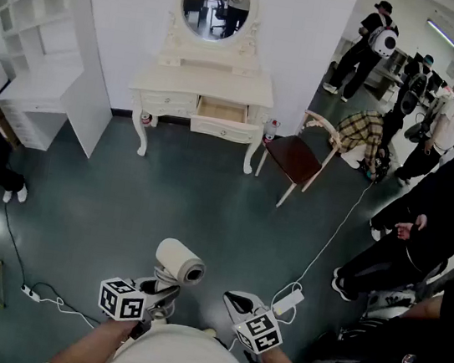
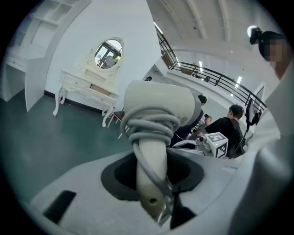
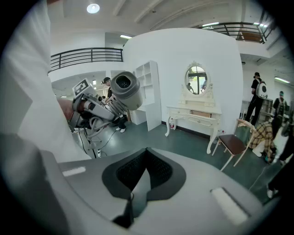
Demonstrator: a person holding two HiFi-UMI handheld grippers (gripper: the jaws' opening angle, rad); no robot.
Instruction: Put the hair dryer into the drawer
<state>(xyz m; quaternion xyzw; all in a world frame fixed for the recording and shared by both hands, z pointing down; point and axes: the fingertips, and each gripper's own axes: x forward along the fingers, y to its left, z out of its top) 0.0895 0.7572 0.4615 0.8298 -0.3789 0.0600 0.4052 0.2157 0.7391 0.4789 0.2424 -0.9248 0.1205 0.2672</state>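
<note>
A cream hair dryer (image 1: 180,262) with its grey cord wound round the handle stands upright in my left gripper (image 1: 166,284). In the left gripper view the handle (image 2: 150,174) sits between the jaws, which are shut on it, under the barrel (image 2: 161,105). My right gripper (image 1: 232,299) is beside it on the right, shut and empty (image 3: 144,173). From there the hair dryer (image 3: 125,89) shows nozzle-on at the upper left. The drawer (image 1: 221,111) stands open in the white dressing table (image 1: 166,83) far across the floor.
A wooden chair (image 1: 300,159) stands right of the dressing table. Several people stand at the right side. A white cable (image 1: 333,235) and power strip (image 1: 288,300) lie on the green floor near my right. White shelves (image 1: 41,39) stand at the left.
</note>
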